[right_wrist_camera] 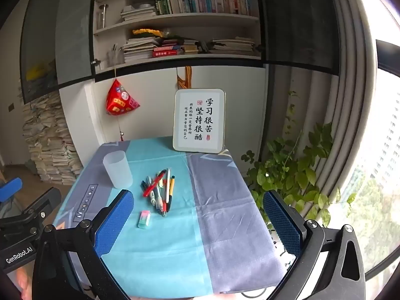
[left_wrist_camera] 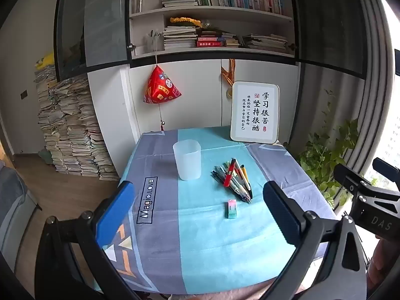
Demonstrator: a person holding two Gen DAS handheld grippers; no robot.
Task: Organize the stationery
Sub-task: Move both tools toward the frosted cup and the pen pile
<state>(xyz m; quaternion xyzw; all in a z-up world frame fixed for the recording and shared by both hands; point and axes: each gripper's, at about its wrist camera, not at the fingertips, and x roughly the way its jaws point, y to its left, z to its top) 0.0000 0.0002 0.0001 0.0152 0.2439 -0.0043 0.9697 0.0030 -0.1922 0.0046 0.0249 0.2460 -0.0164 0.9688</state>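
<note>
Frosted plastic cup (left_wrist_camera: 187, 159) upright, empty, left of my pen pile (left_wrist_camera: 234, 178): approx. a dozen, crisscrossed, red one on top. Pink-green eraser (left_wrist_camera: 231, 209) flat, just nearer me.

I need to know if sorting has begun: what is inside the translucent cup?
Nothing shows through the translucent cup; its base is hard to see. The pens and eraser lie on the tablecloth.

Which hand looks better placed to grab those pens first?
Probably the right gripper: the pens lie on its side, with the cup to their left. Both grippers are open and empty.
</note>
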